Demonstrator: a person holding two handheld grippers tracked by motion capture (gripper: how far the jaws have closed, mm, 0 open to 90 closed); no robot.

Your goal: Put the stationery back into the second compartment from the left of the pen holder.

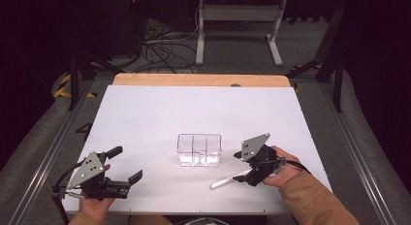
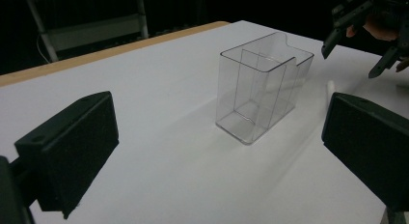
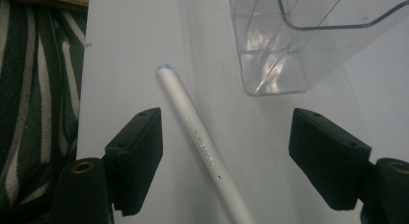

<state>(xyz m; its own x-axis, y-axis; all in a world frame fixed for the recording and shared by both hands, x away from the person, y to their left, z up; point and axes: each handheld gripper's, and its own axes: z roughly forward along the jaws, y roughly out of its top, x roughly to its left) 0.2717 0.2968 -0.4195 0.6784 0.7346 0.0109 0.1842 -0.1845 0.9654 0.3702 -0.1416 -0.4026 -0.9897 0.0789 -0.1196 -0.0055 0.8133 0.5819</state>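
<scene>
Pen (image 3: 202, 147), white and slim, lies flat on the surface (image 1: 160, 113) beside the clear compartment box (image 1: 199, 150), its long axis running between the right gripper's (image 1: 246, 175) parted, empty jaws, the left gripper (image 1: 127, 163) well apart, also wide and empty.

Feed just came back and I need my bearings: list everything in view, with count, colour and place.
pen: one, white-silver, lying flat on the table between the right gripper's open jaws, untouched.
organiser: one, clear plastic with compartments, upright at the table's middle, empty.
table: one, white top with a wooden far edge.
stand: one, white metal, on the floor beyond the table.
cables: several, black, on the floor at the far left.
left gripper: one, black, near left, jaws open, nothing between them.
right gripper: one, black, near right, over the pen.
sleeve: one, tan, right forearm.
</scene>
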